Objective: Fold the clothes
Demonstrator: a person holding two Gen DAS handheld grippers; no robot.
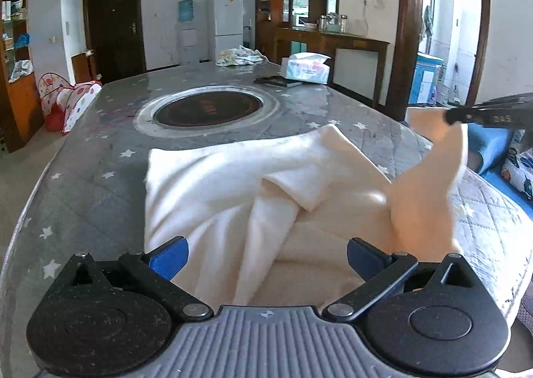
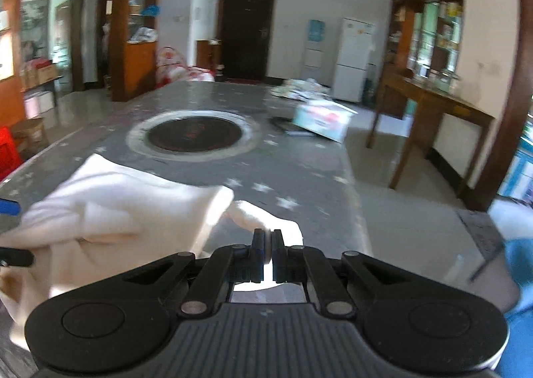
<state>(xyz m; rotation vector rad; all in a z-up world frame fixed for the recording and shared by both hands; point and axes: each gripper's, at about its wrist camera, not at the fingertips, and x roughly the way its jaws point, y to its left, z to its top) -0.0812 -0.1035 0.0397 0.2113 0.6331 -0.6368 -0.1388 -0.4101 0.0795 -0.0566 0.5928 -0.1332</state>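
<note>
Cloth: cream garment (image 1: 233, 184) is spread rumpled on the grey starred bench (image 1: 100, 151).
Left tongs (image 1: 268, 259): spread wide, held over the near folds.
Right tongs (image 2: 268, 244): pinched on a lifted corner.

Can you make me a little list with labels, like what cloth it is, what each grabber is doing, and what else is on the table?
cloth: cream garment, rumpled on the table
left gripper: open, fingers either side of the cloth
right gripper: shut on a cloth edge, lifting it
table middle: round dark burner
far end: tissue box, dark flat thing, crumpled cloth pile
fold: not finished
</note>
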